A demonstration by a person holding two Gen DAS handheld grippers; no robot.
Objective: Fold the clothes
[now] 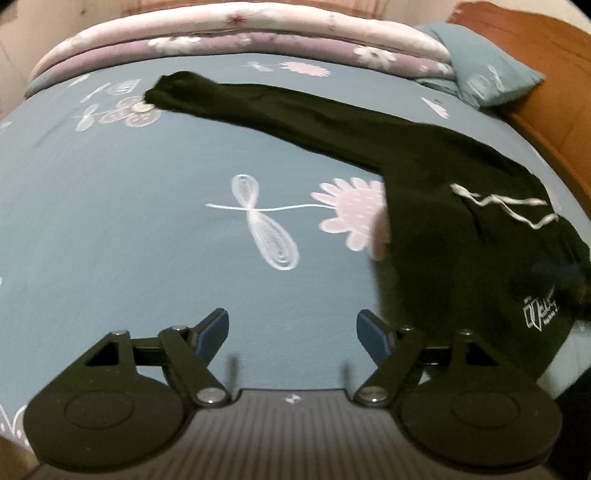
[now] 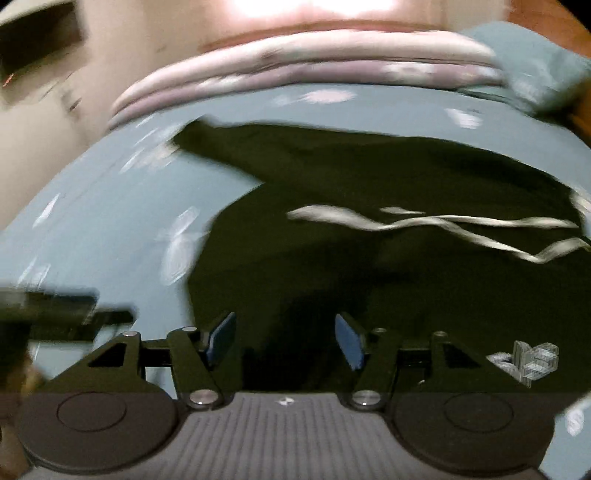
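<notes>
A black garment [image 1: 443, 221] lies on the blue flowered bedsheet [image 1: 147, 221]. One long narrow part of it stretches to the far left. It has a white drawstring [image 1: 509, 206] and a white logo [image 1: 539, 310]. My left gripper [image 1: 291, 332] is open over bare sheet, and the garment's edge lies just right of its right finger. In the right wrist view, which is blurred, my right gripper [image 2: 286, 339] hangs open over the black garment [image 2: 369, 177] with nothing between its pads. The drawstring [image 2: 443, 221] and logo [image 2: 528, 360] lie to its right.
A folded pink and lilac quilt [image 1: 240, 33] lies along the far side of the bed. Beside it are a blue pillow [image 1: 487, 70] and a wooden headboard [image 1: 546, 48] at the right. A blurred dark object [image 2: 62, 314] shows at the left edge of the right wrist view.
</notes>
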